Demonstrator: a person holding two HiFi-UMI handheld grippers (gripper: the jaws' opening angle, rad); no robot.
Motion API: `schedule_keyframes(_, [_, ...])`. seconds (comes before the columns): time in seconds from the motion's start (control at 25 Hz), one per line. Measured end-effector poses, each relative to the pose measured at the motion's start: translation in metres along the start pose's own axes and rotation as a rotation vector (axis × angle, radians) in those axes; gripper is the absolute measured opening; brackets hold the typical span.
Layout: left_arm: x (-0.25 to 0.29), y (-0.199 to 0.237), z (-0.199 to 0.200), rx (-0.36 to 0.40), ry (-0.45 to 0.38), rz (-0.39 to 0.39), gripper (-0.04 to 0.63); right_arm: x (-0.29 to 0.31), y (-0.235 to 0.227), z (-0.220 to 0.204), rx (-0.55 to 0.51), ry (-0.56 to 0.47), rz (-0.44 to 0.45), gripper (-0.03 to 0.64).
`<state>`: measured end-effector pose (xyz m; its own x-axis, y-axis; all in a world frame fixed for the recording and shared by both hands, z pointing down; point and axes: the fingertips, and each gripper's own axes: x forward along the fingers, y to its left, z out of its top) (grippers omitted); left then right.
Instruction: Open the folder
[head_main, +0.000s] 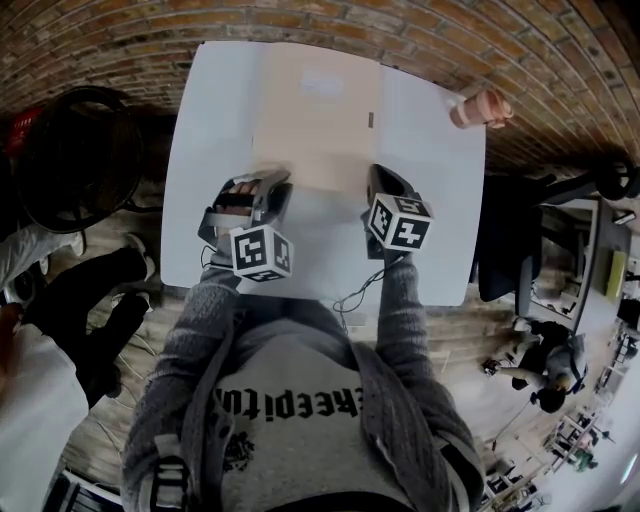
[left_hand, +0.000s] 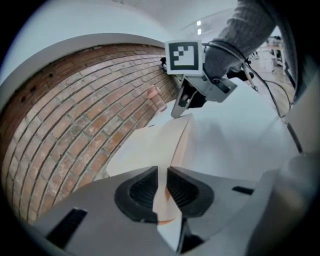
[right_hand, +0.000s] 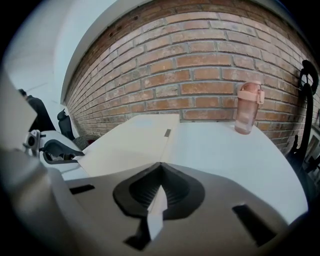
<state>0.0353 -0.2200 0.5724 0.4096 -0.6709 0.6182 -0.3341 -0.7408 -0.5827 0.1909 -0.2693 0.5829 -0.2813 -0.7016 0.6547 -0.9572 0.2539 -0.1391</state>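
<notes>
A pale beige folder (head_main: 315, 110) lies flat on the white table (head_main: 430, 240), its near edge toward me. My left gripper (head_main: 272, 182) is at the folder's near left corner. In the left gripper view the gripper (left_hand: 162, 187) is shut on the folder (left_hand: 150, 145), a thin cream sheet pinched between its dark pads. My right gripper (head_main: 378, 176) is at the near right corner. In the right gripper view this gripper (right_hand: 160, 191) is shut on a thin pale edge of the folder (right_hand: 130, 142). Which layer each gripper holds I cannot tell.
A pink bottle (head_main: 478, 108) stands at the table's far right corner, by the brick wall (right_hand: 200, 65). A black round chair (head_main: 70, 150) and another person's legs (head_main: 100, 300) are left of the table. An office chair (head_main: 510, 240) stands at the right.
</notes>
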Motion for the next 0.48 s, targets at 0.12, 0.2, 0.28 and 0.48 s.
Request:
schedule_keyframes(0.12, [-0.004,0.004,0.002,-0.112,-0.041,-0.005,0.051,-0.001,-0.001,0.0,0.003,0.0,0.0,0.002])
schedule_keyframes(0.2, [-0.006,0.005,0.003,-0.163,-0.061,-0.013,0.048,-0.001,-0.001,0.0,0.002,0.0,-0.002,0.002])
schedule_keyframes(0.28, [-0.008,0.008,0.002,-0.205,-0.075,-0.012,0.048,-0.001,0.0,-0.001,0.004,-0.002,-0.001,0.002])
schedule_keyframes(0.48, [-0.022,0.031,-0.005,-0.414,-0.145,0.034,0.025,0.0,0.001,-0.001,-0.001,-0.001,-0.004,0.002])
